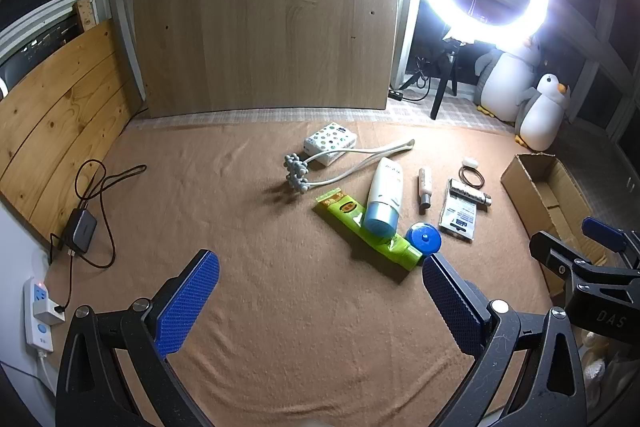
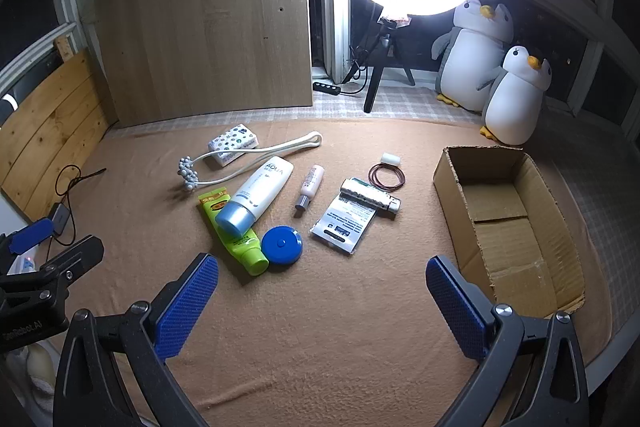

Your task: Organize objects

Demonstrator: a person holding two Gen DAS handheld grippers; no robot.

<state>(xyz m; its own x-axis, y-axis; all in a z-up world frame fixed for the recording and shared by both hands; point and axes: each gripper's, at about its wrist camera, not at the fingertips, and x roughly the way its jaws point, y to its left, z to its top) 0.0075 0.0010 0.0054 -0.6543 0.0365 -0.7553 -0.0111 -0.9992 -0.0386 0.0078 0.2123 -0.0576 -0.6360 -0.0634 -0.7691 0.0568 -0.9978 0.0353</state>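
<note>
Half of green tube [image 2: 234,235] hidden under white tube [image 2: 256,197]

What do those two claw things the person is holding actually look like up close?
Both look alike. The left gripper and right gripper each have two black metal arms with triangular cut-outs and round silver screw heads. Each arm ends in a flat blue pad with a fine dotted texture. White lettering marks the black bodies, partly legible. No cables, hands or sleeves show.
</note>
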